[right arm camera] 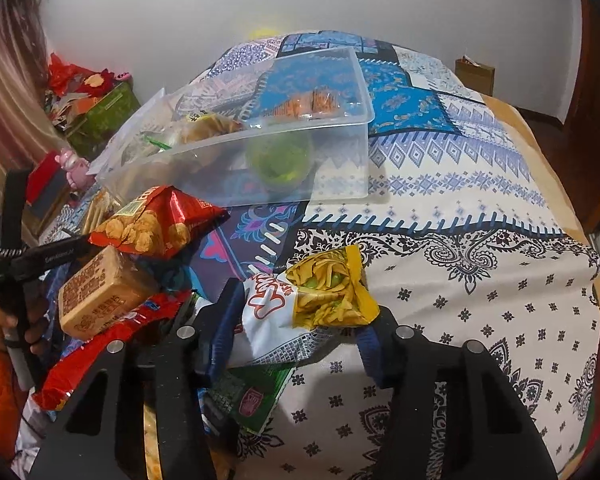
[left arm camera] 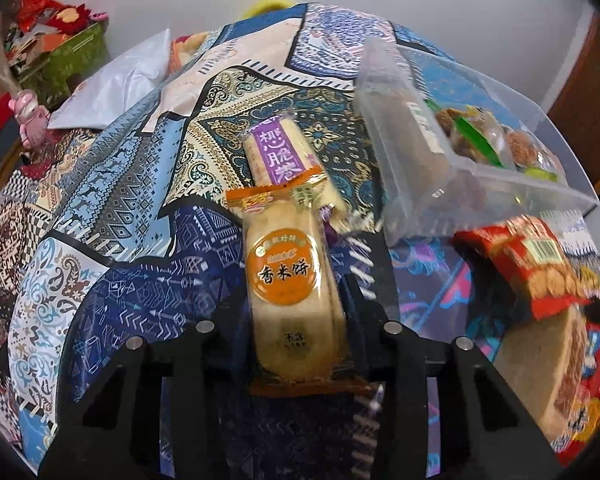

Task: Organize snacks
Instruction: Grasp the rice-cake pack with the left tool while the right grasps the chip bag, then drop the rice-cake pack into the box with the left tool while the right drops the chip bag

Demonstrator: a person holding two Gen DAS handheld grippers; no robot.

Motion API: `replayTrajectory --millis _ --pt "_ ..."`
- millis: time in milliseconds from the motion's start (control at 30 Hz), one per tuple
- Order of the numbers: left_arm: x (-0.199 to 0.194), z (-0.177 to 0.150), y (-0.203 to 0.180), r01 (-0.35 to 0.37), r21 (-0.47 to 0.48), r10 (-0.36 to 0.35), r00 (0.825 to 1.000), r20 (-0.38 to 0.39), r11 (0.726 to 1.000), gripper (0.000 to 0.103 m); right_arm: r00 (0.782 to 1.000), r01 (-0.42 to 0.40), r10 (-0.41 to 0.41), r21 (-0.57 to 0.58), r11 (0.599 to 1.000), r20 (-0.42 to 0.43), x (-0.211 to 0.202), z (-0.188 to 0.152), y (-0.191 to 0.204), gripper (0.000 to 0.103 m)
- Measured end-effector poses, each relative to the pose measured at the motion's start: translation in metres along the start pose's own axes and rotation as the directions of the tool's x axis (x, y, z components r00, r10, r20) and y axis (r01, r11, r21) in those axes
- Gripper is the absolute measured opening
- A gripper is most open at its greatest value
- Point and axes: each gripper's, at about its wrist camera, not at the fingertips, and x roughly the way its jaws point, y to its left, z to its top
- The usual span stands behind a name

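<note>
My left gripper (left arm camera: 296,304) is shut on an orange rice-cracker packet (left arm camera: 290,280) and holds it over the patterned bedspread. A purple-labelled snack packet (left arm camera: 278,156) lies just beyond it. The clear plastic bin (left arm camera: 480,184) with several snacks inside stands to the right, and it also shows in the right wrist view (right arm camera: 332,160). My right gripper (right arm camera: 300,320) is closed around a yellow and white crisp packet (right arm camera: 312,304). A red snack bag (right arm camera: 160,220) and a tan biscuit block (right arm camera: 100,292) lie to its left, beside the left gripper's handle.
A red bag (left arm camera: 536,264) and a tan block (left arm camera: 548,364) lie right of my left gripper. A green box with red clutter (right arm camera: 100,112) and a pink toy (right arm camera: 74,168) stand off the bed's left. A cardboard box (right arm camera: 474,74) sits at the far right.
</note>
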Motion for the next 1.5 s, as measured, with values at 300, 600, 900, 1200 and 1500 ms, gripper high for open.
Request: replayTrajectory --millis 300,600,900,1200,1500 --pt "-0.048 -0.005 -0.009 0.007 0.058 -0.012 0.996 0.093 0.998 0.04 0.998 0.007 -0.006 -0.003 1.0 0.068 -0.022 0.012 0.002 0.046" --pt "-0.09 0.021 -0.025 0.049 0.095 -0.067 0.978 0.198 0.994 0.04 0.985 0.022 -0.017 -0.026 0.999 0.17 -0.049 0.04 0.01 0.046" --pt "-0.102 0.058 -0.052 0.094 0.13 -0.126 0.956 0.264 0.987 0.04 0.967 0.009 0.008 -0.068 0.998 0.256 -0.056 0.08 0.026 0.046" --pt "-0.074 0.086 -0.077 0.108 0.157 -0.146 0.957 0.251 0.982 0.04 0.972 -0.019 0.048 -0.125 0.992 0.231 -0.027 0.11 0.046 0.046" --pt "-0.032 0.099 -0.086 0.1 0.164 -0.133 0.97 0.204 0.981 0.04 0.989 -0.036 0.057 -0.152 0.988 0.136 0.021 0.122 0.054 0.046"
